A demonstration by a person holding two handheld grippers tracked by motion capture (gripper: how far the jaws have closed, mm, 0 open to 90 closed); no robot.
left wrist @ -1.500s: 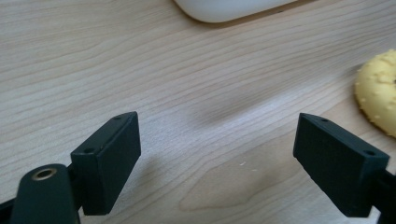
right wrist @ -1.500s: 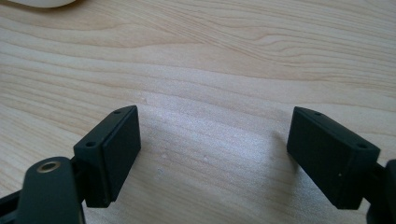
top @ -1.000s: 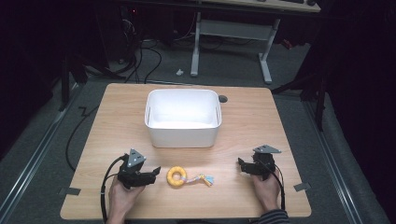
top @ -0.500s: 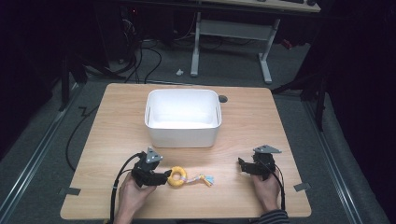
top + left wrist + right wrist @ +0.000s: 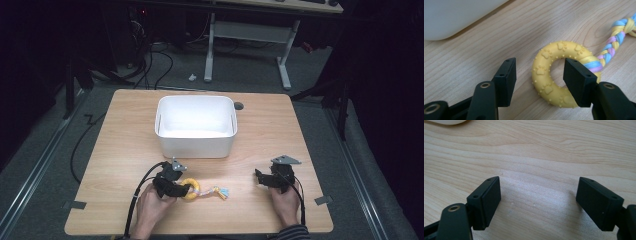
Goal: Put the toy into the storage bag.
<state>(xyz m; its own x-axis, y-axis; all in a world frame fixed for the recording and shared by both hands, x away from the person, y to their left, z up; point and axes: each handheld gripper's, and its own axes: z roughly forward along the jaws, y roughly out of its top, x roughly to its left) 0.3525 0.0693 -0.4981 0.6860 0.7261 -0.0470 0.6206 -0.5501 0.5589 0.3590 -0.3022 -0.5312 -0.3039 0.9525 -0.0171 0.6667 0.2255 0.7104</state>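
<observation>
**Left jaws straddle the ring's near wall**

The left hand-held gripper (image 5: 537, 75) has been narrowing its jaws around the near side of the yellow ring toy (image 5: 549, 75): one jaw stands outside the ring on bare wood, the other sits in the ring's hole. A gap shows at the outer jaw, so the pads do not yet press. The ring lies flat on the worktop (image 5: 125, 130), directly ahead of this gripper and between its jaws. Its braided rope tail (image 5: 616, 40) runs away from the gripper, toward the right hand-held gripper (image 5: 261, 178), whose jaws stand wide over bare wood, well apart from the toy. The left hand is plainly the nearer.

The ring looks like soft rubber, studded with bumps and paw prints; the rope is pastel woven cloth. The white plastic bin (image 5: 196, 145) stands beyond the toy.
</observation>
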